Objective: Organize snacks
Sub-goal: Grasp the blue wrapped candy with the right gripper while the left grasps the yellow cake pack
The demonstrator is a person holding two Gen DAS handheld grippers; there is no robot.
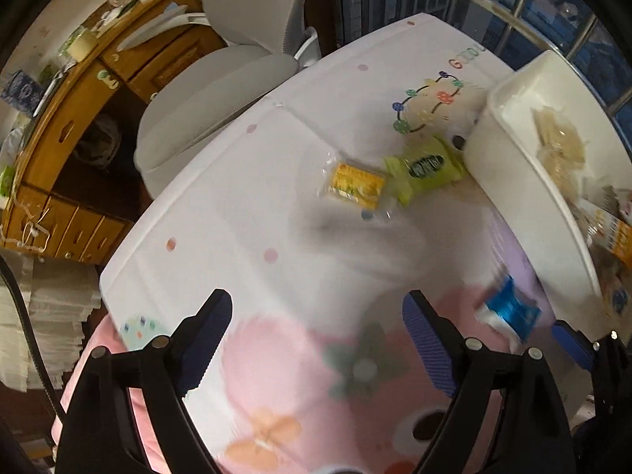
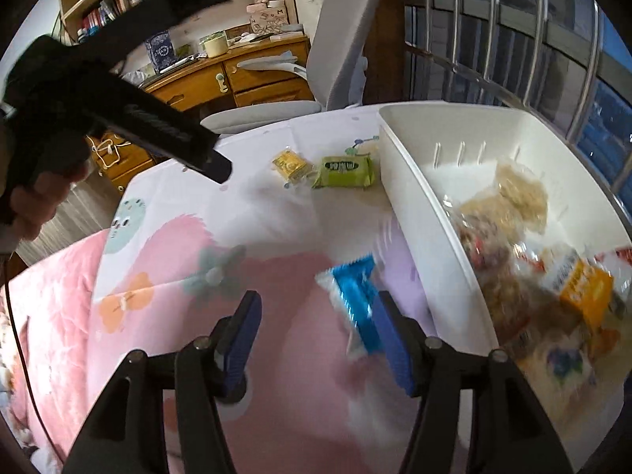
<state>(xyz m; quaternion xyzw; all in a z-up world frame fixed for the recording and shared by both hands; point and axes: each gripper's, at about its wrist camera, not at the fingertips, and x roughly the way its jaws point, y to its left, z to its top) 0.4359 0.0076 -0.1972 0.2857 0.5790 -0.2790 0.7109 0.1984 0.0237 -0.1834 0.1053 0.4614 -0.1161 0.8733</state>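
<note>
Blue foil marks the next snack: the blue packet (image 2: 355, 308) lies on the flowered tablecloth (image 2: 166, 245) close to the long near wall of the white bin (image 2: 430, 213), its long axis running roughly along that wall. The right gripper (image 2: 320, 339) hangs spread wide with nothing in it, its right finger just beside the packet, so this hand is clearly the nearer. The left gripper (image 1: 316, 339) is likewise wide apart and empty, further off. A yellow packet (image 2: 290, 164) and green packet (image 2: 343, 172) wait toward the far edge.
</note>
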